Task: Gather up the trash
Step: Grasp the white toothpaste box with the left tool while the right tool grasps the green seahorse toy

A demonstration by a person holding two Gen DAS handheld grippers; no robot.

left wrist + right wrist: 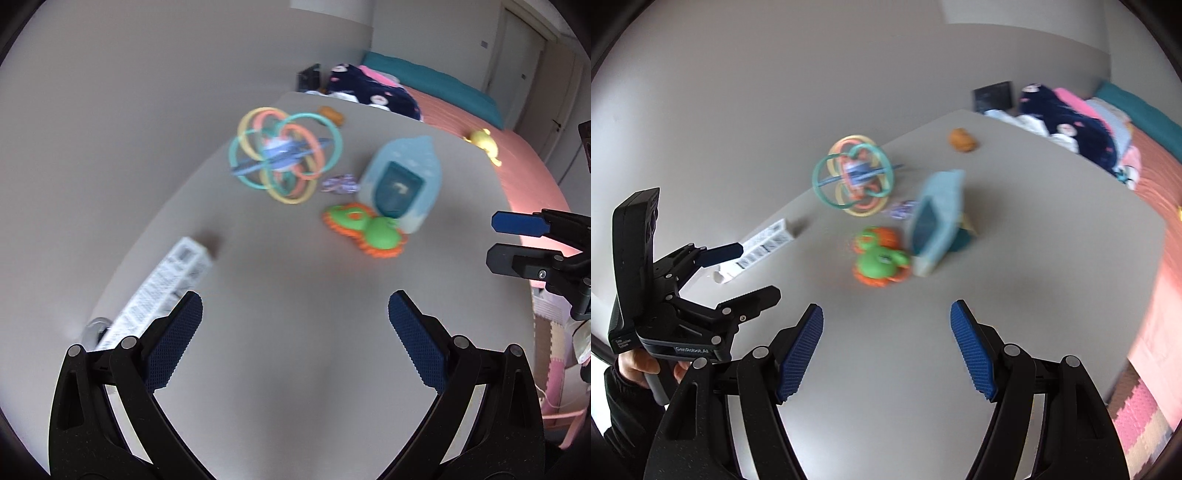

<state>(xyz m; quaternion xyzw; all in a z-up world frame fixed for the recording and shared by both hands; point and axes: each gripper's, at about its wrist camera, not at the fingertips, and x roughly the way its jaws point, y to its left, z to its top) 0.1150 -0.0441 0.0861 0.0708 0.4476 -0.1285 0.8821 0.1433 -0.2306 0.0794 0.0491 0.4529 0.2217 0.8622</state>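
A small crumpled purple-and-white wrapper lies on the grey tabletop, between a ball of looping pastel plastic rings and a pale blue pouch with a dark teal window; just in front sits a green-and-orange rubbery toy; a long white printed carton lies at the table's left edge, a small brown lump near the far edge. The left gripper hovers with jaws wide apart, empty; the right gripper likewise spread, holding nothing. A pink bedspread lies beyond.
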